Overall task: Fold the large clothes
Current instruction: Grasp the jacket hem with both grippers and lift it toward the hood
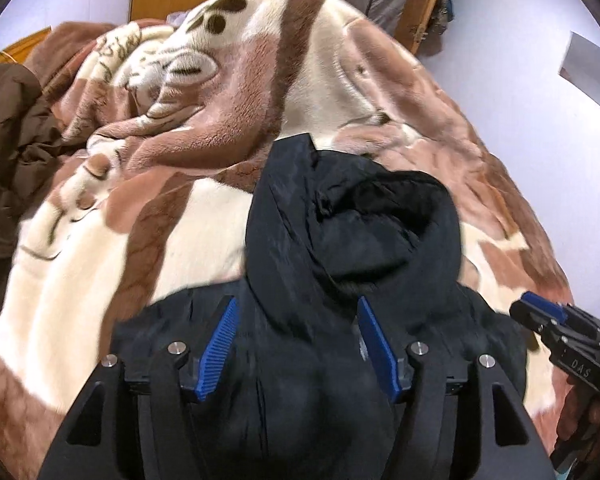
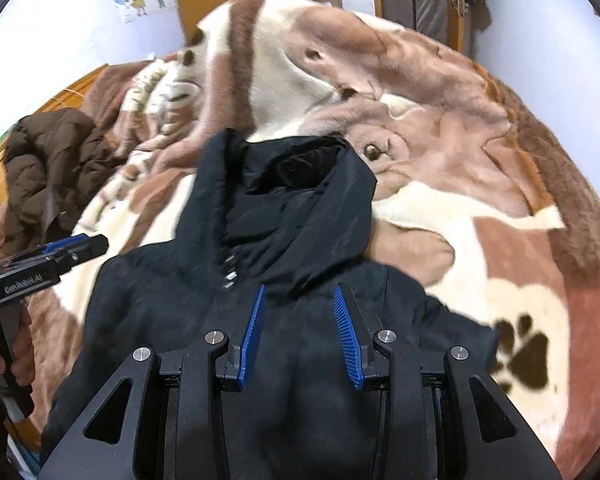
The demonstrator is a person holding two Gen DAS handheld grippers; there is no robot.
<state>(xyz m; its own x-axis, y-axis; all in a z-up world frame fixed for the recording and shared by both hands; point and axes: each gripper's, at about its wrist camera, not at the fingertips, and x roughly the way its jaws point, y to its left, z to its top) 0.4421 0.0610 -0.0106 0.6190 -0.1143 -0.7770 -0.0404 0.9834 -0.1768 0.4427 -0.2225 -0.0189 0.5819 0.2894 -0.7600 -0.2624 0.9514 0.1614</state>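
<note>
Both the left tongs point(image 1: 296, 344) and right tongs point(image 2: 300, 336) hang partly open, gripping nothing, just above the black jacket point(image 2: 284, 216) spread beneath them on the blanket point(image 2: 460, 168); folding seems barely begun, needing a grip on an edge next.

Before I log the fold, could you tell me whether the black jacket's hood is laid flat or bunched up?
Bunched up. The hood of the black jacket stands crumpled, its opening gaping upward, on the blanket.
</note>
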